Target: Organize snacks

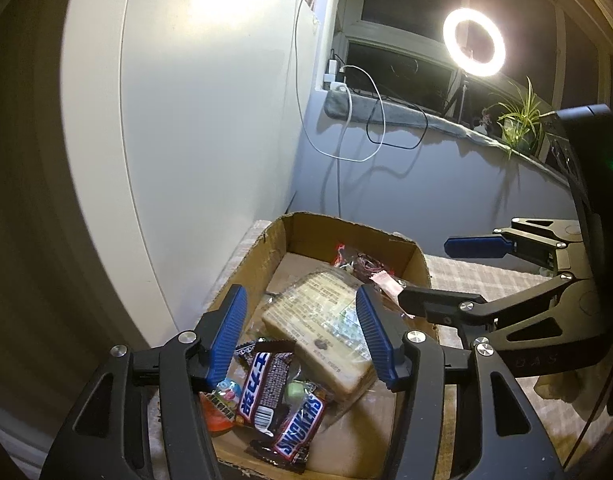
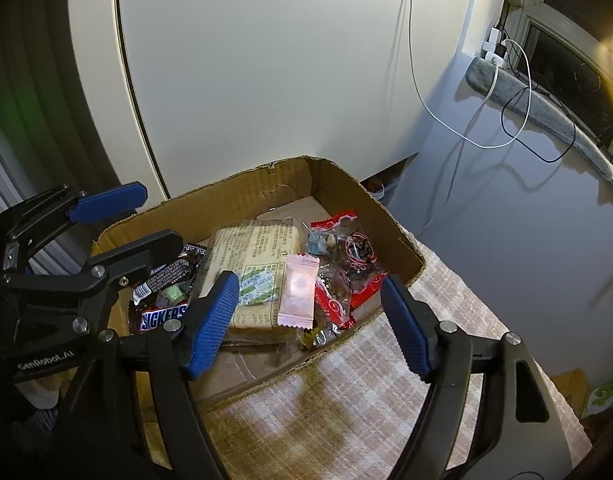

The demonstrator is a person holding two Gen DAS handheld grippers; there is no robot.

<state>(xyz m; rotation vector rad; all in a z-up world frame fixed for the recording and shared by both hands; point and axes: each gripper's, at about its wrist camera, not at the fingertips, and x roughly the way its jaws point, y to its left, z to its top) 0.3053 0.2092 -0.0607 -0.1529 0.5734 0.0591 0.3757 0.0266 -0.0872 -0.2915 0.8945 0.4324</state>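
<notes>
A cardboard box (image 1: 346, 236) (image 2: 242, 192) on a checked cloth holds the snacks. In it lie a large wrapped bread pack (image 1: 326, 332) (image 2: 258, 256), a Snickers bar (image 1: 298, 428) (image 2: 162, 316), a dark chocolate bar (image 1: 262, 388), a pink sachet (image 2: 300, 290), and red-and-clear candy bags (image 2: 350, 256). My left gripper (image 1: 302, 336) is open and empty, hovering over the box's left part. My right gripper (image 2: 310, 316) is open and empty, above the box's near right edge. Each gripper shows in the other's view: the right gripper (image 1: 446, 272) and the left gripper (image 2: 146, 216).
A white curved cabinet panel (image 1: 206, 120) stands right behind the box. A grey wall with hanging cables (image 1: 370, 120), a window ledge, a ring light (image 1: 474, 42) and a plant (image 1: 520, 120) are to the right. The checked cloth (image 2: 326, 420) covers the surface.
</notes>
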